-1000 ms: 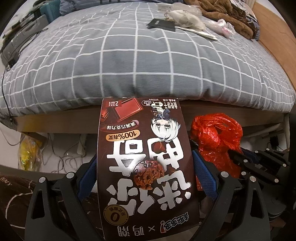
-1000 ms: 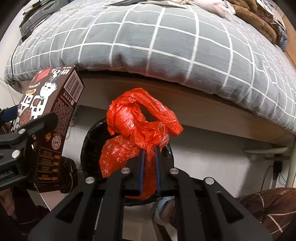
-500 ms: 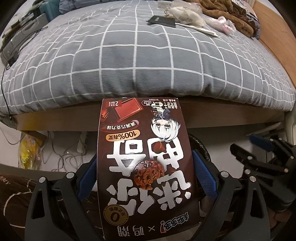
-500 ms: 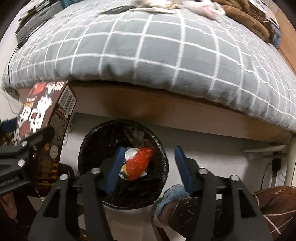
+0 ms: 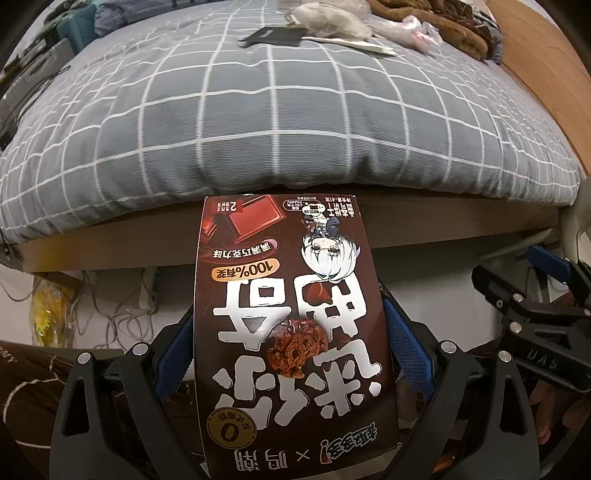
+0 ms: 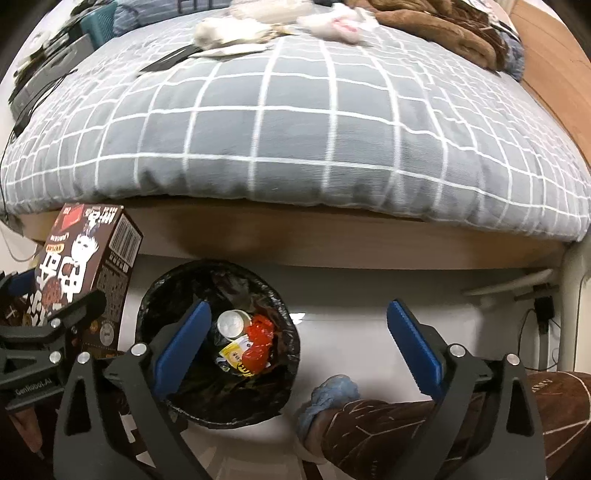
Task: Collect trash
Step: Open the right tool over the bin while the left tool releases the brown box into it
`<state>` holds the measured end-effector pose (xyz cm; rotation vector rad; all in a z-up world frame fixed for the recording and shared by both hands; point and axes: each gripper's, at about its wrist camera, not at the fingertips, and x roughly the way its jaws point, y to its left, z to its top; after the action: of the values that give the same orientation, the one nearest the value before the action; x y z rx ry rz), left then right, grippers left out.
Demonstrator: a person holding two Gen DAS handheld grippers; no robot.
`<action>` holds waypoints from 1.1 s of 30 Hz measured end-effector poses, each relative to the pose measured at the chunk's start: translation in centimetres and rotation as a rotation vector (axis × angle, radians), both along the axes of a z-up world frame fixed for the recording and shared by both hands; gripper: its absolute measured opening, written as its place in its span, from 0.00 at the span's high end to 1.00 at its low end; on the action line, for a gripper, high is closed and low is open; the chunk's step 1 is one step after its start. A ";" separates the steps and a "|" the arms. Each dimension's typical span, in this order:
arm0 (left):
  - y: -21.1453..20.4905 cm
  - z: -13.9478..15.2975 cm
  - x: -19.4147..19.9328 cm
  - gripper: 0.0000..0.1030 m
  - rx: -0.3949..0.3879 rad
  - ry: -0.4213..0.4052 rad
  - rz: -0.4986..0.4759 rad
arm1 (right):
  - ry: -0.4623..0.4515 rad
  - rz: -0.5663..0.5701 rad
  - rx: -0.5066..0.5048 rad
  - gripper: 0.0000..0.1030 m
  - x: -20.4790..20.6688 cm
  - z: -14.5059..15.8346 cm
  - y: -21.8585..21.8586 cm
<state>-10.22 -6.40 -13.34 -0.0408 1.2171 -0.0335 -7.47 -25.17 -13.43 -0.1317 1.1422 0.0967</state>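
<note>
Bedside floor below a grey checked bed [image 6: 295, 122] is where the collecting happens. On the right gripper [image 6: 295, 332] the jaws are spreading wide with nothing between them; just beyond them the red plastic bag [image 6: 258, 345] lies in the black-lined bin [image 6: 155, 295], beside a can top and a yellow wrapper. On the left gripper [image 5: 291, 343] the jaws are clamped on the sides of a brown snack box [image 5: 291, 314], held beside the bin and not yet dropped. By my judgement one piece is binned, the box comes next, and scraps on the bed [image 5: 332, 22] remain. Upside down, the box reads "100%" and "0" among Chinese characters; the left gripper's body in the right view reads "GenRobot.AI".
</note>
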 end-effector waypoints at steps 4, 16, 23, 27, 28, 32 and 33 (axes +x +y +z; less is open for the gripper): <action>-0.5 -0.1 0.0 0.12 -0.001 0.002 -0.016 | -0.009 -0.018 0.003 0.10 0.0 0.2 -0.6; 0.3 -0.7 0.1 0.08 0.010 -0.006 -0.018 | -0.022 -0.014 0.000 0.10 -0.4 0.4 -0.3; 0.0 -0.2 0.1 0.06 0.014 -0.033 -0.025 | -0.030 -0.015 -0.001 0.10 -0.3 0.4 -0.4; 0.0 0.1 0.1 0.06 0.013 -0.037 -0.023 | -0.038 -0.015 -0.002 0.10 -0.3 0.6 -0.5; 0.1 0.1 0.1 0.06 0.014 -0.040 -0.023 | -0.041 -0.016 -0.002 0.10 -0.2 0.7 -0.6; 0.3 0.7 0.0 0.06 0.013 -0.059 -0.018 | -0.058 -0.014 0.000 0.10 -0.2 1.1 -0.6; 0.5 0.9 0.1 0.06 0.012 -0.064 -0.018 | -0.063 -0.012 0.000 0.10 -0.2 1.2 -0.7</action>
<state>-10.13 -5.87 -12.47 -0.0185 1.1541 -0.0433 -7.69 -25.83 -12.26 -0.1271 1.0801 0.0810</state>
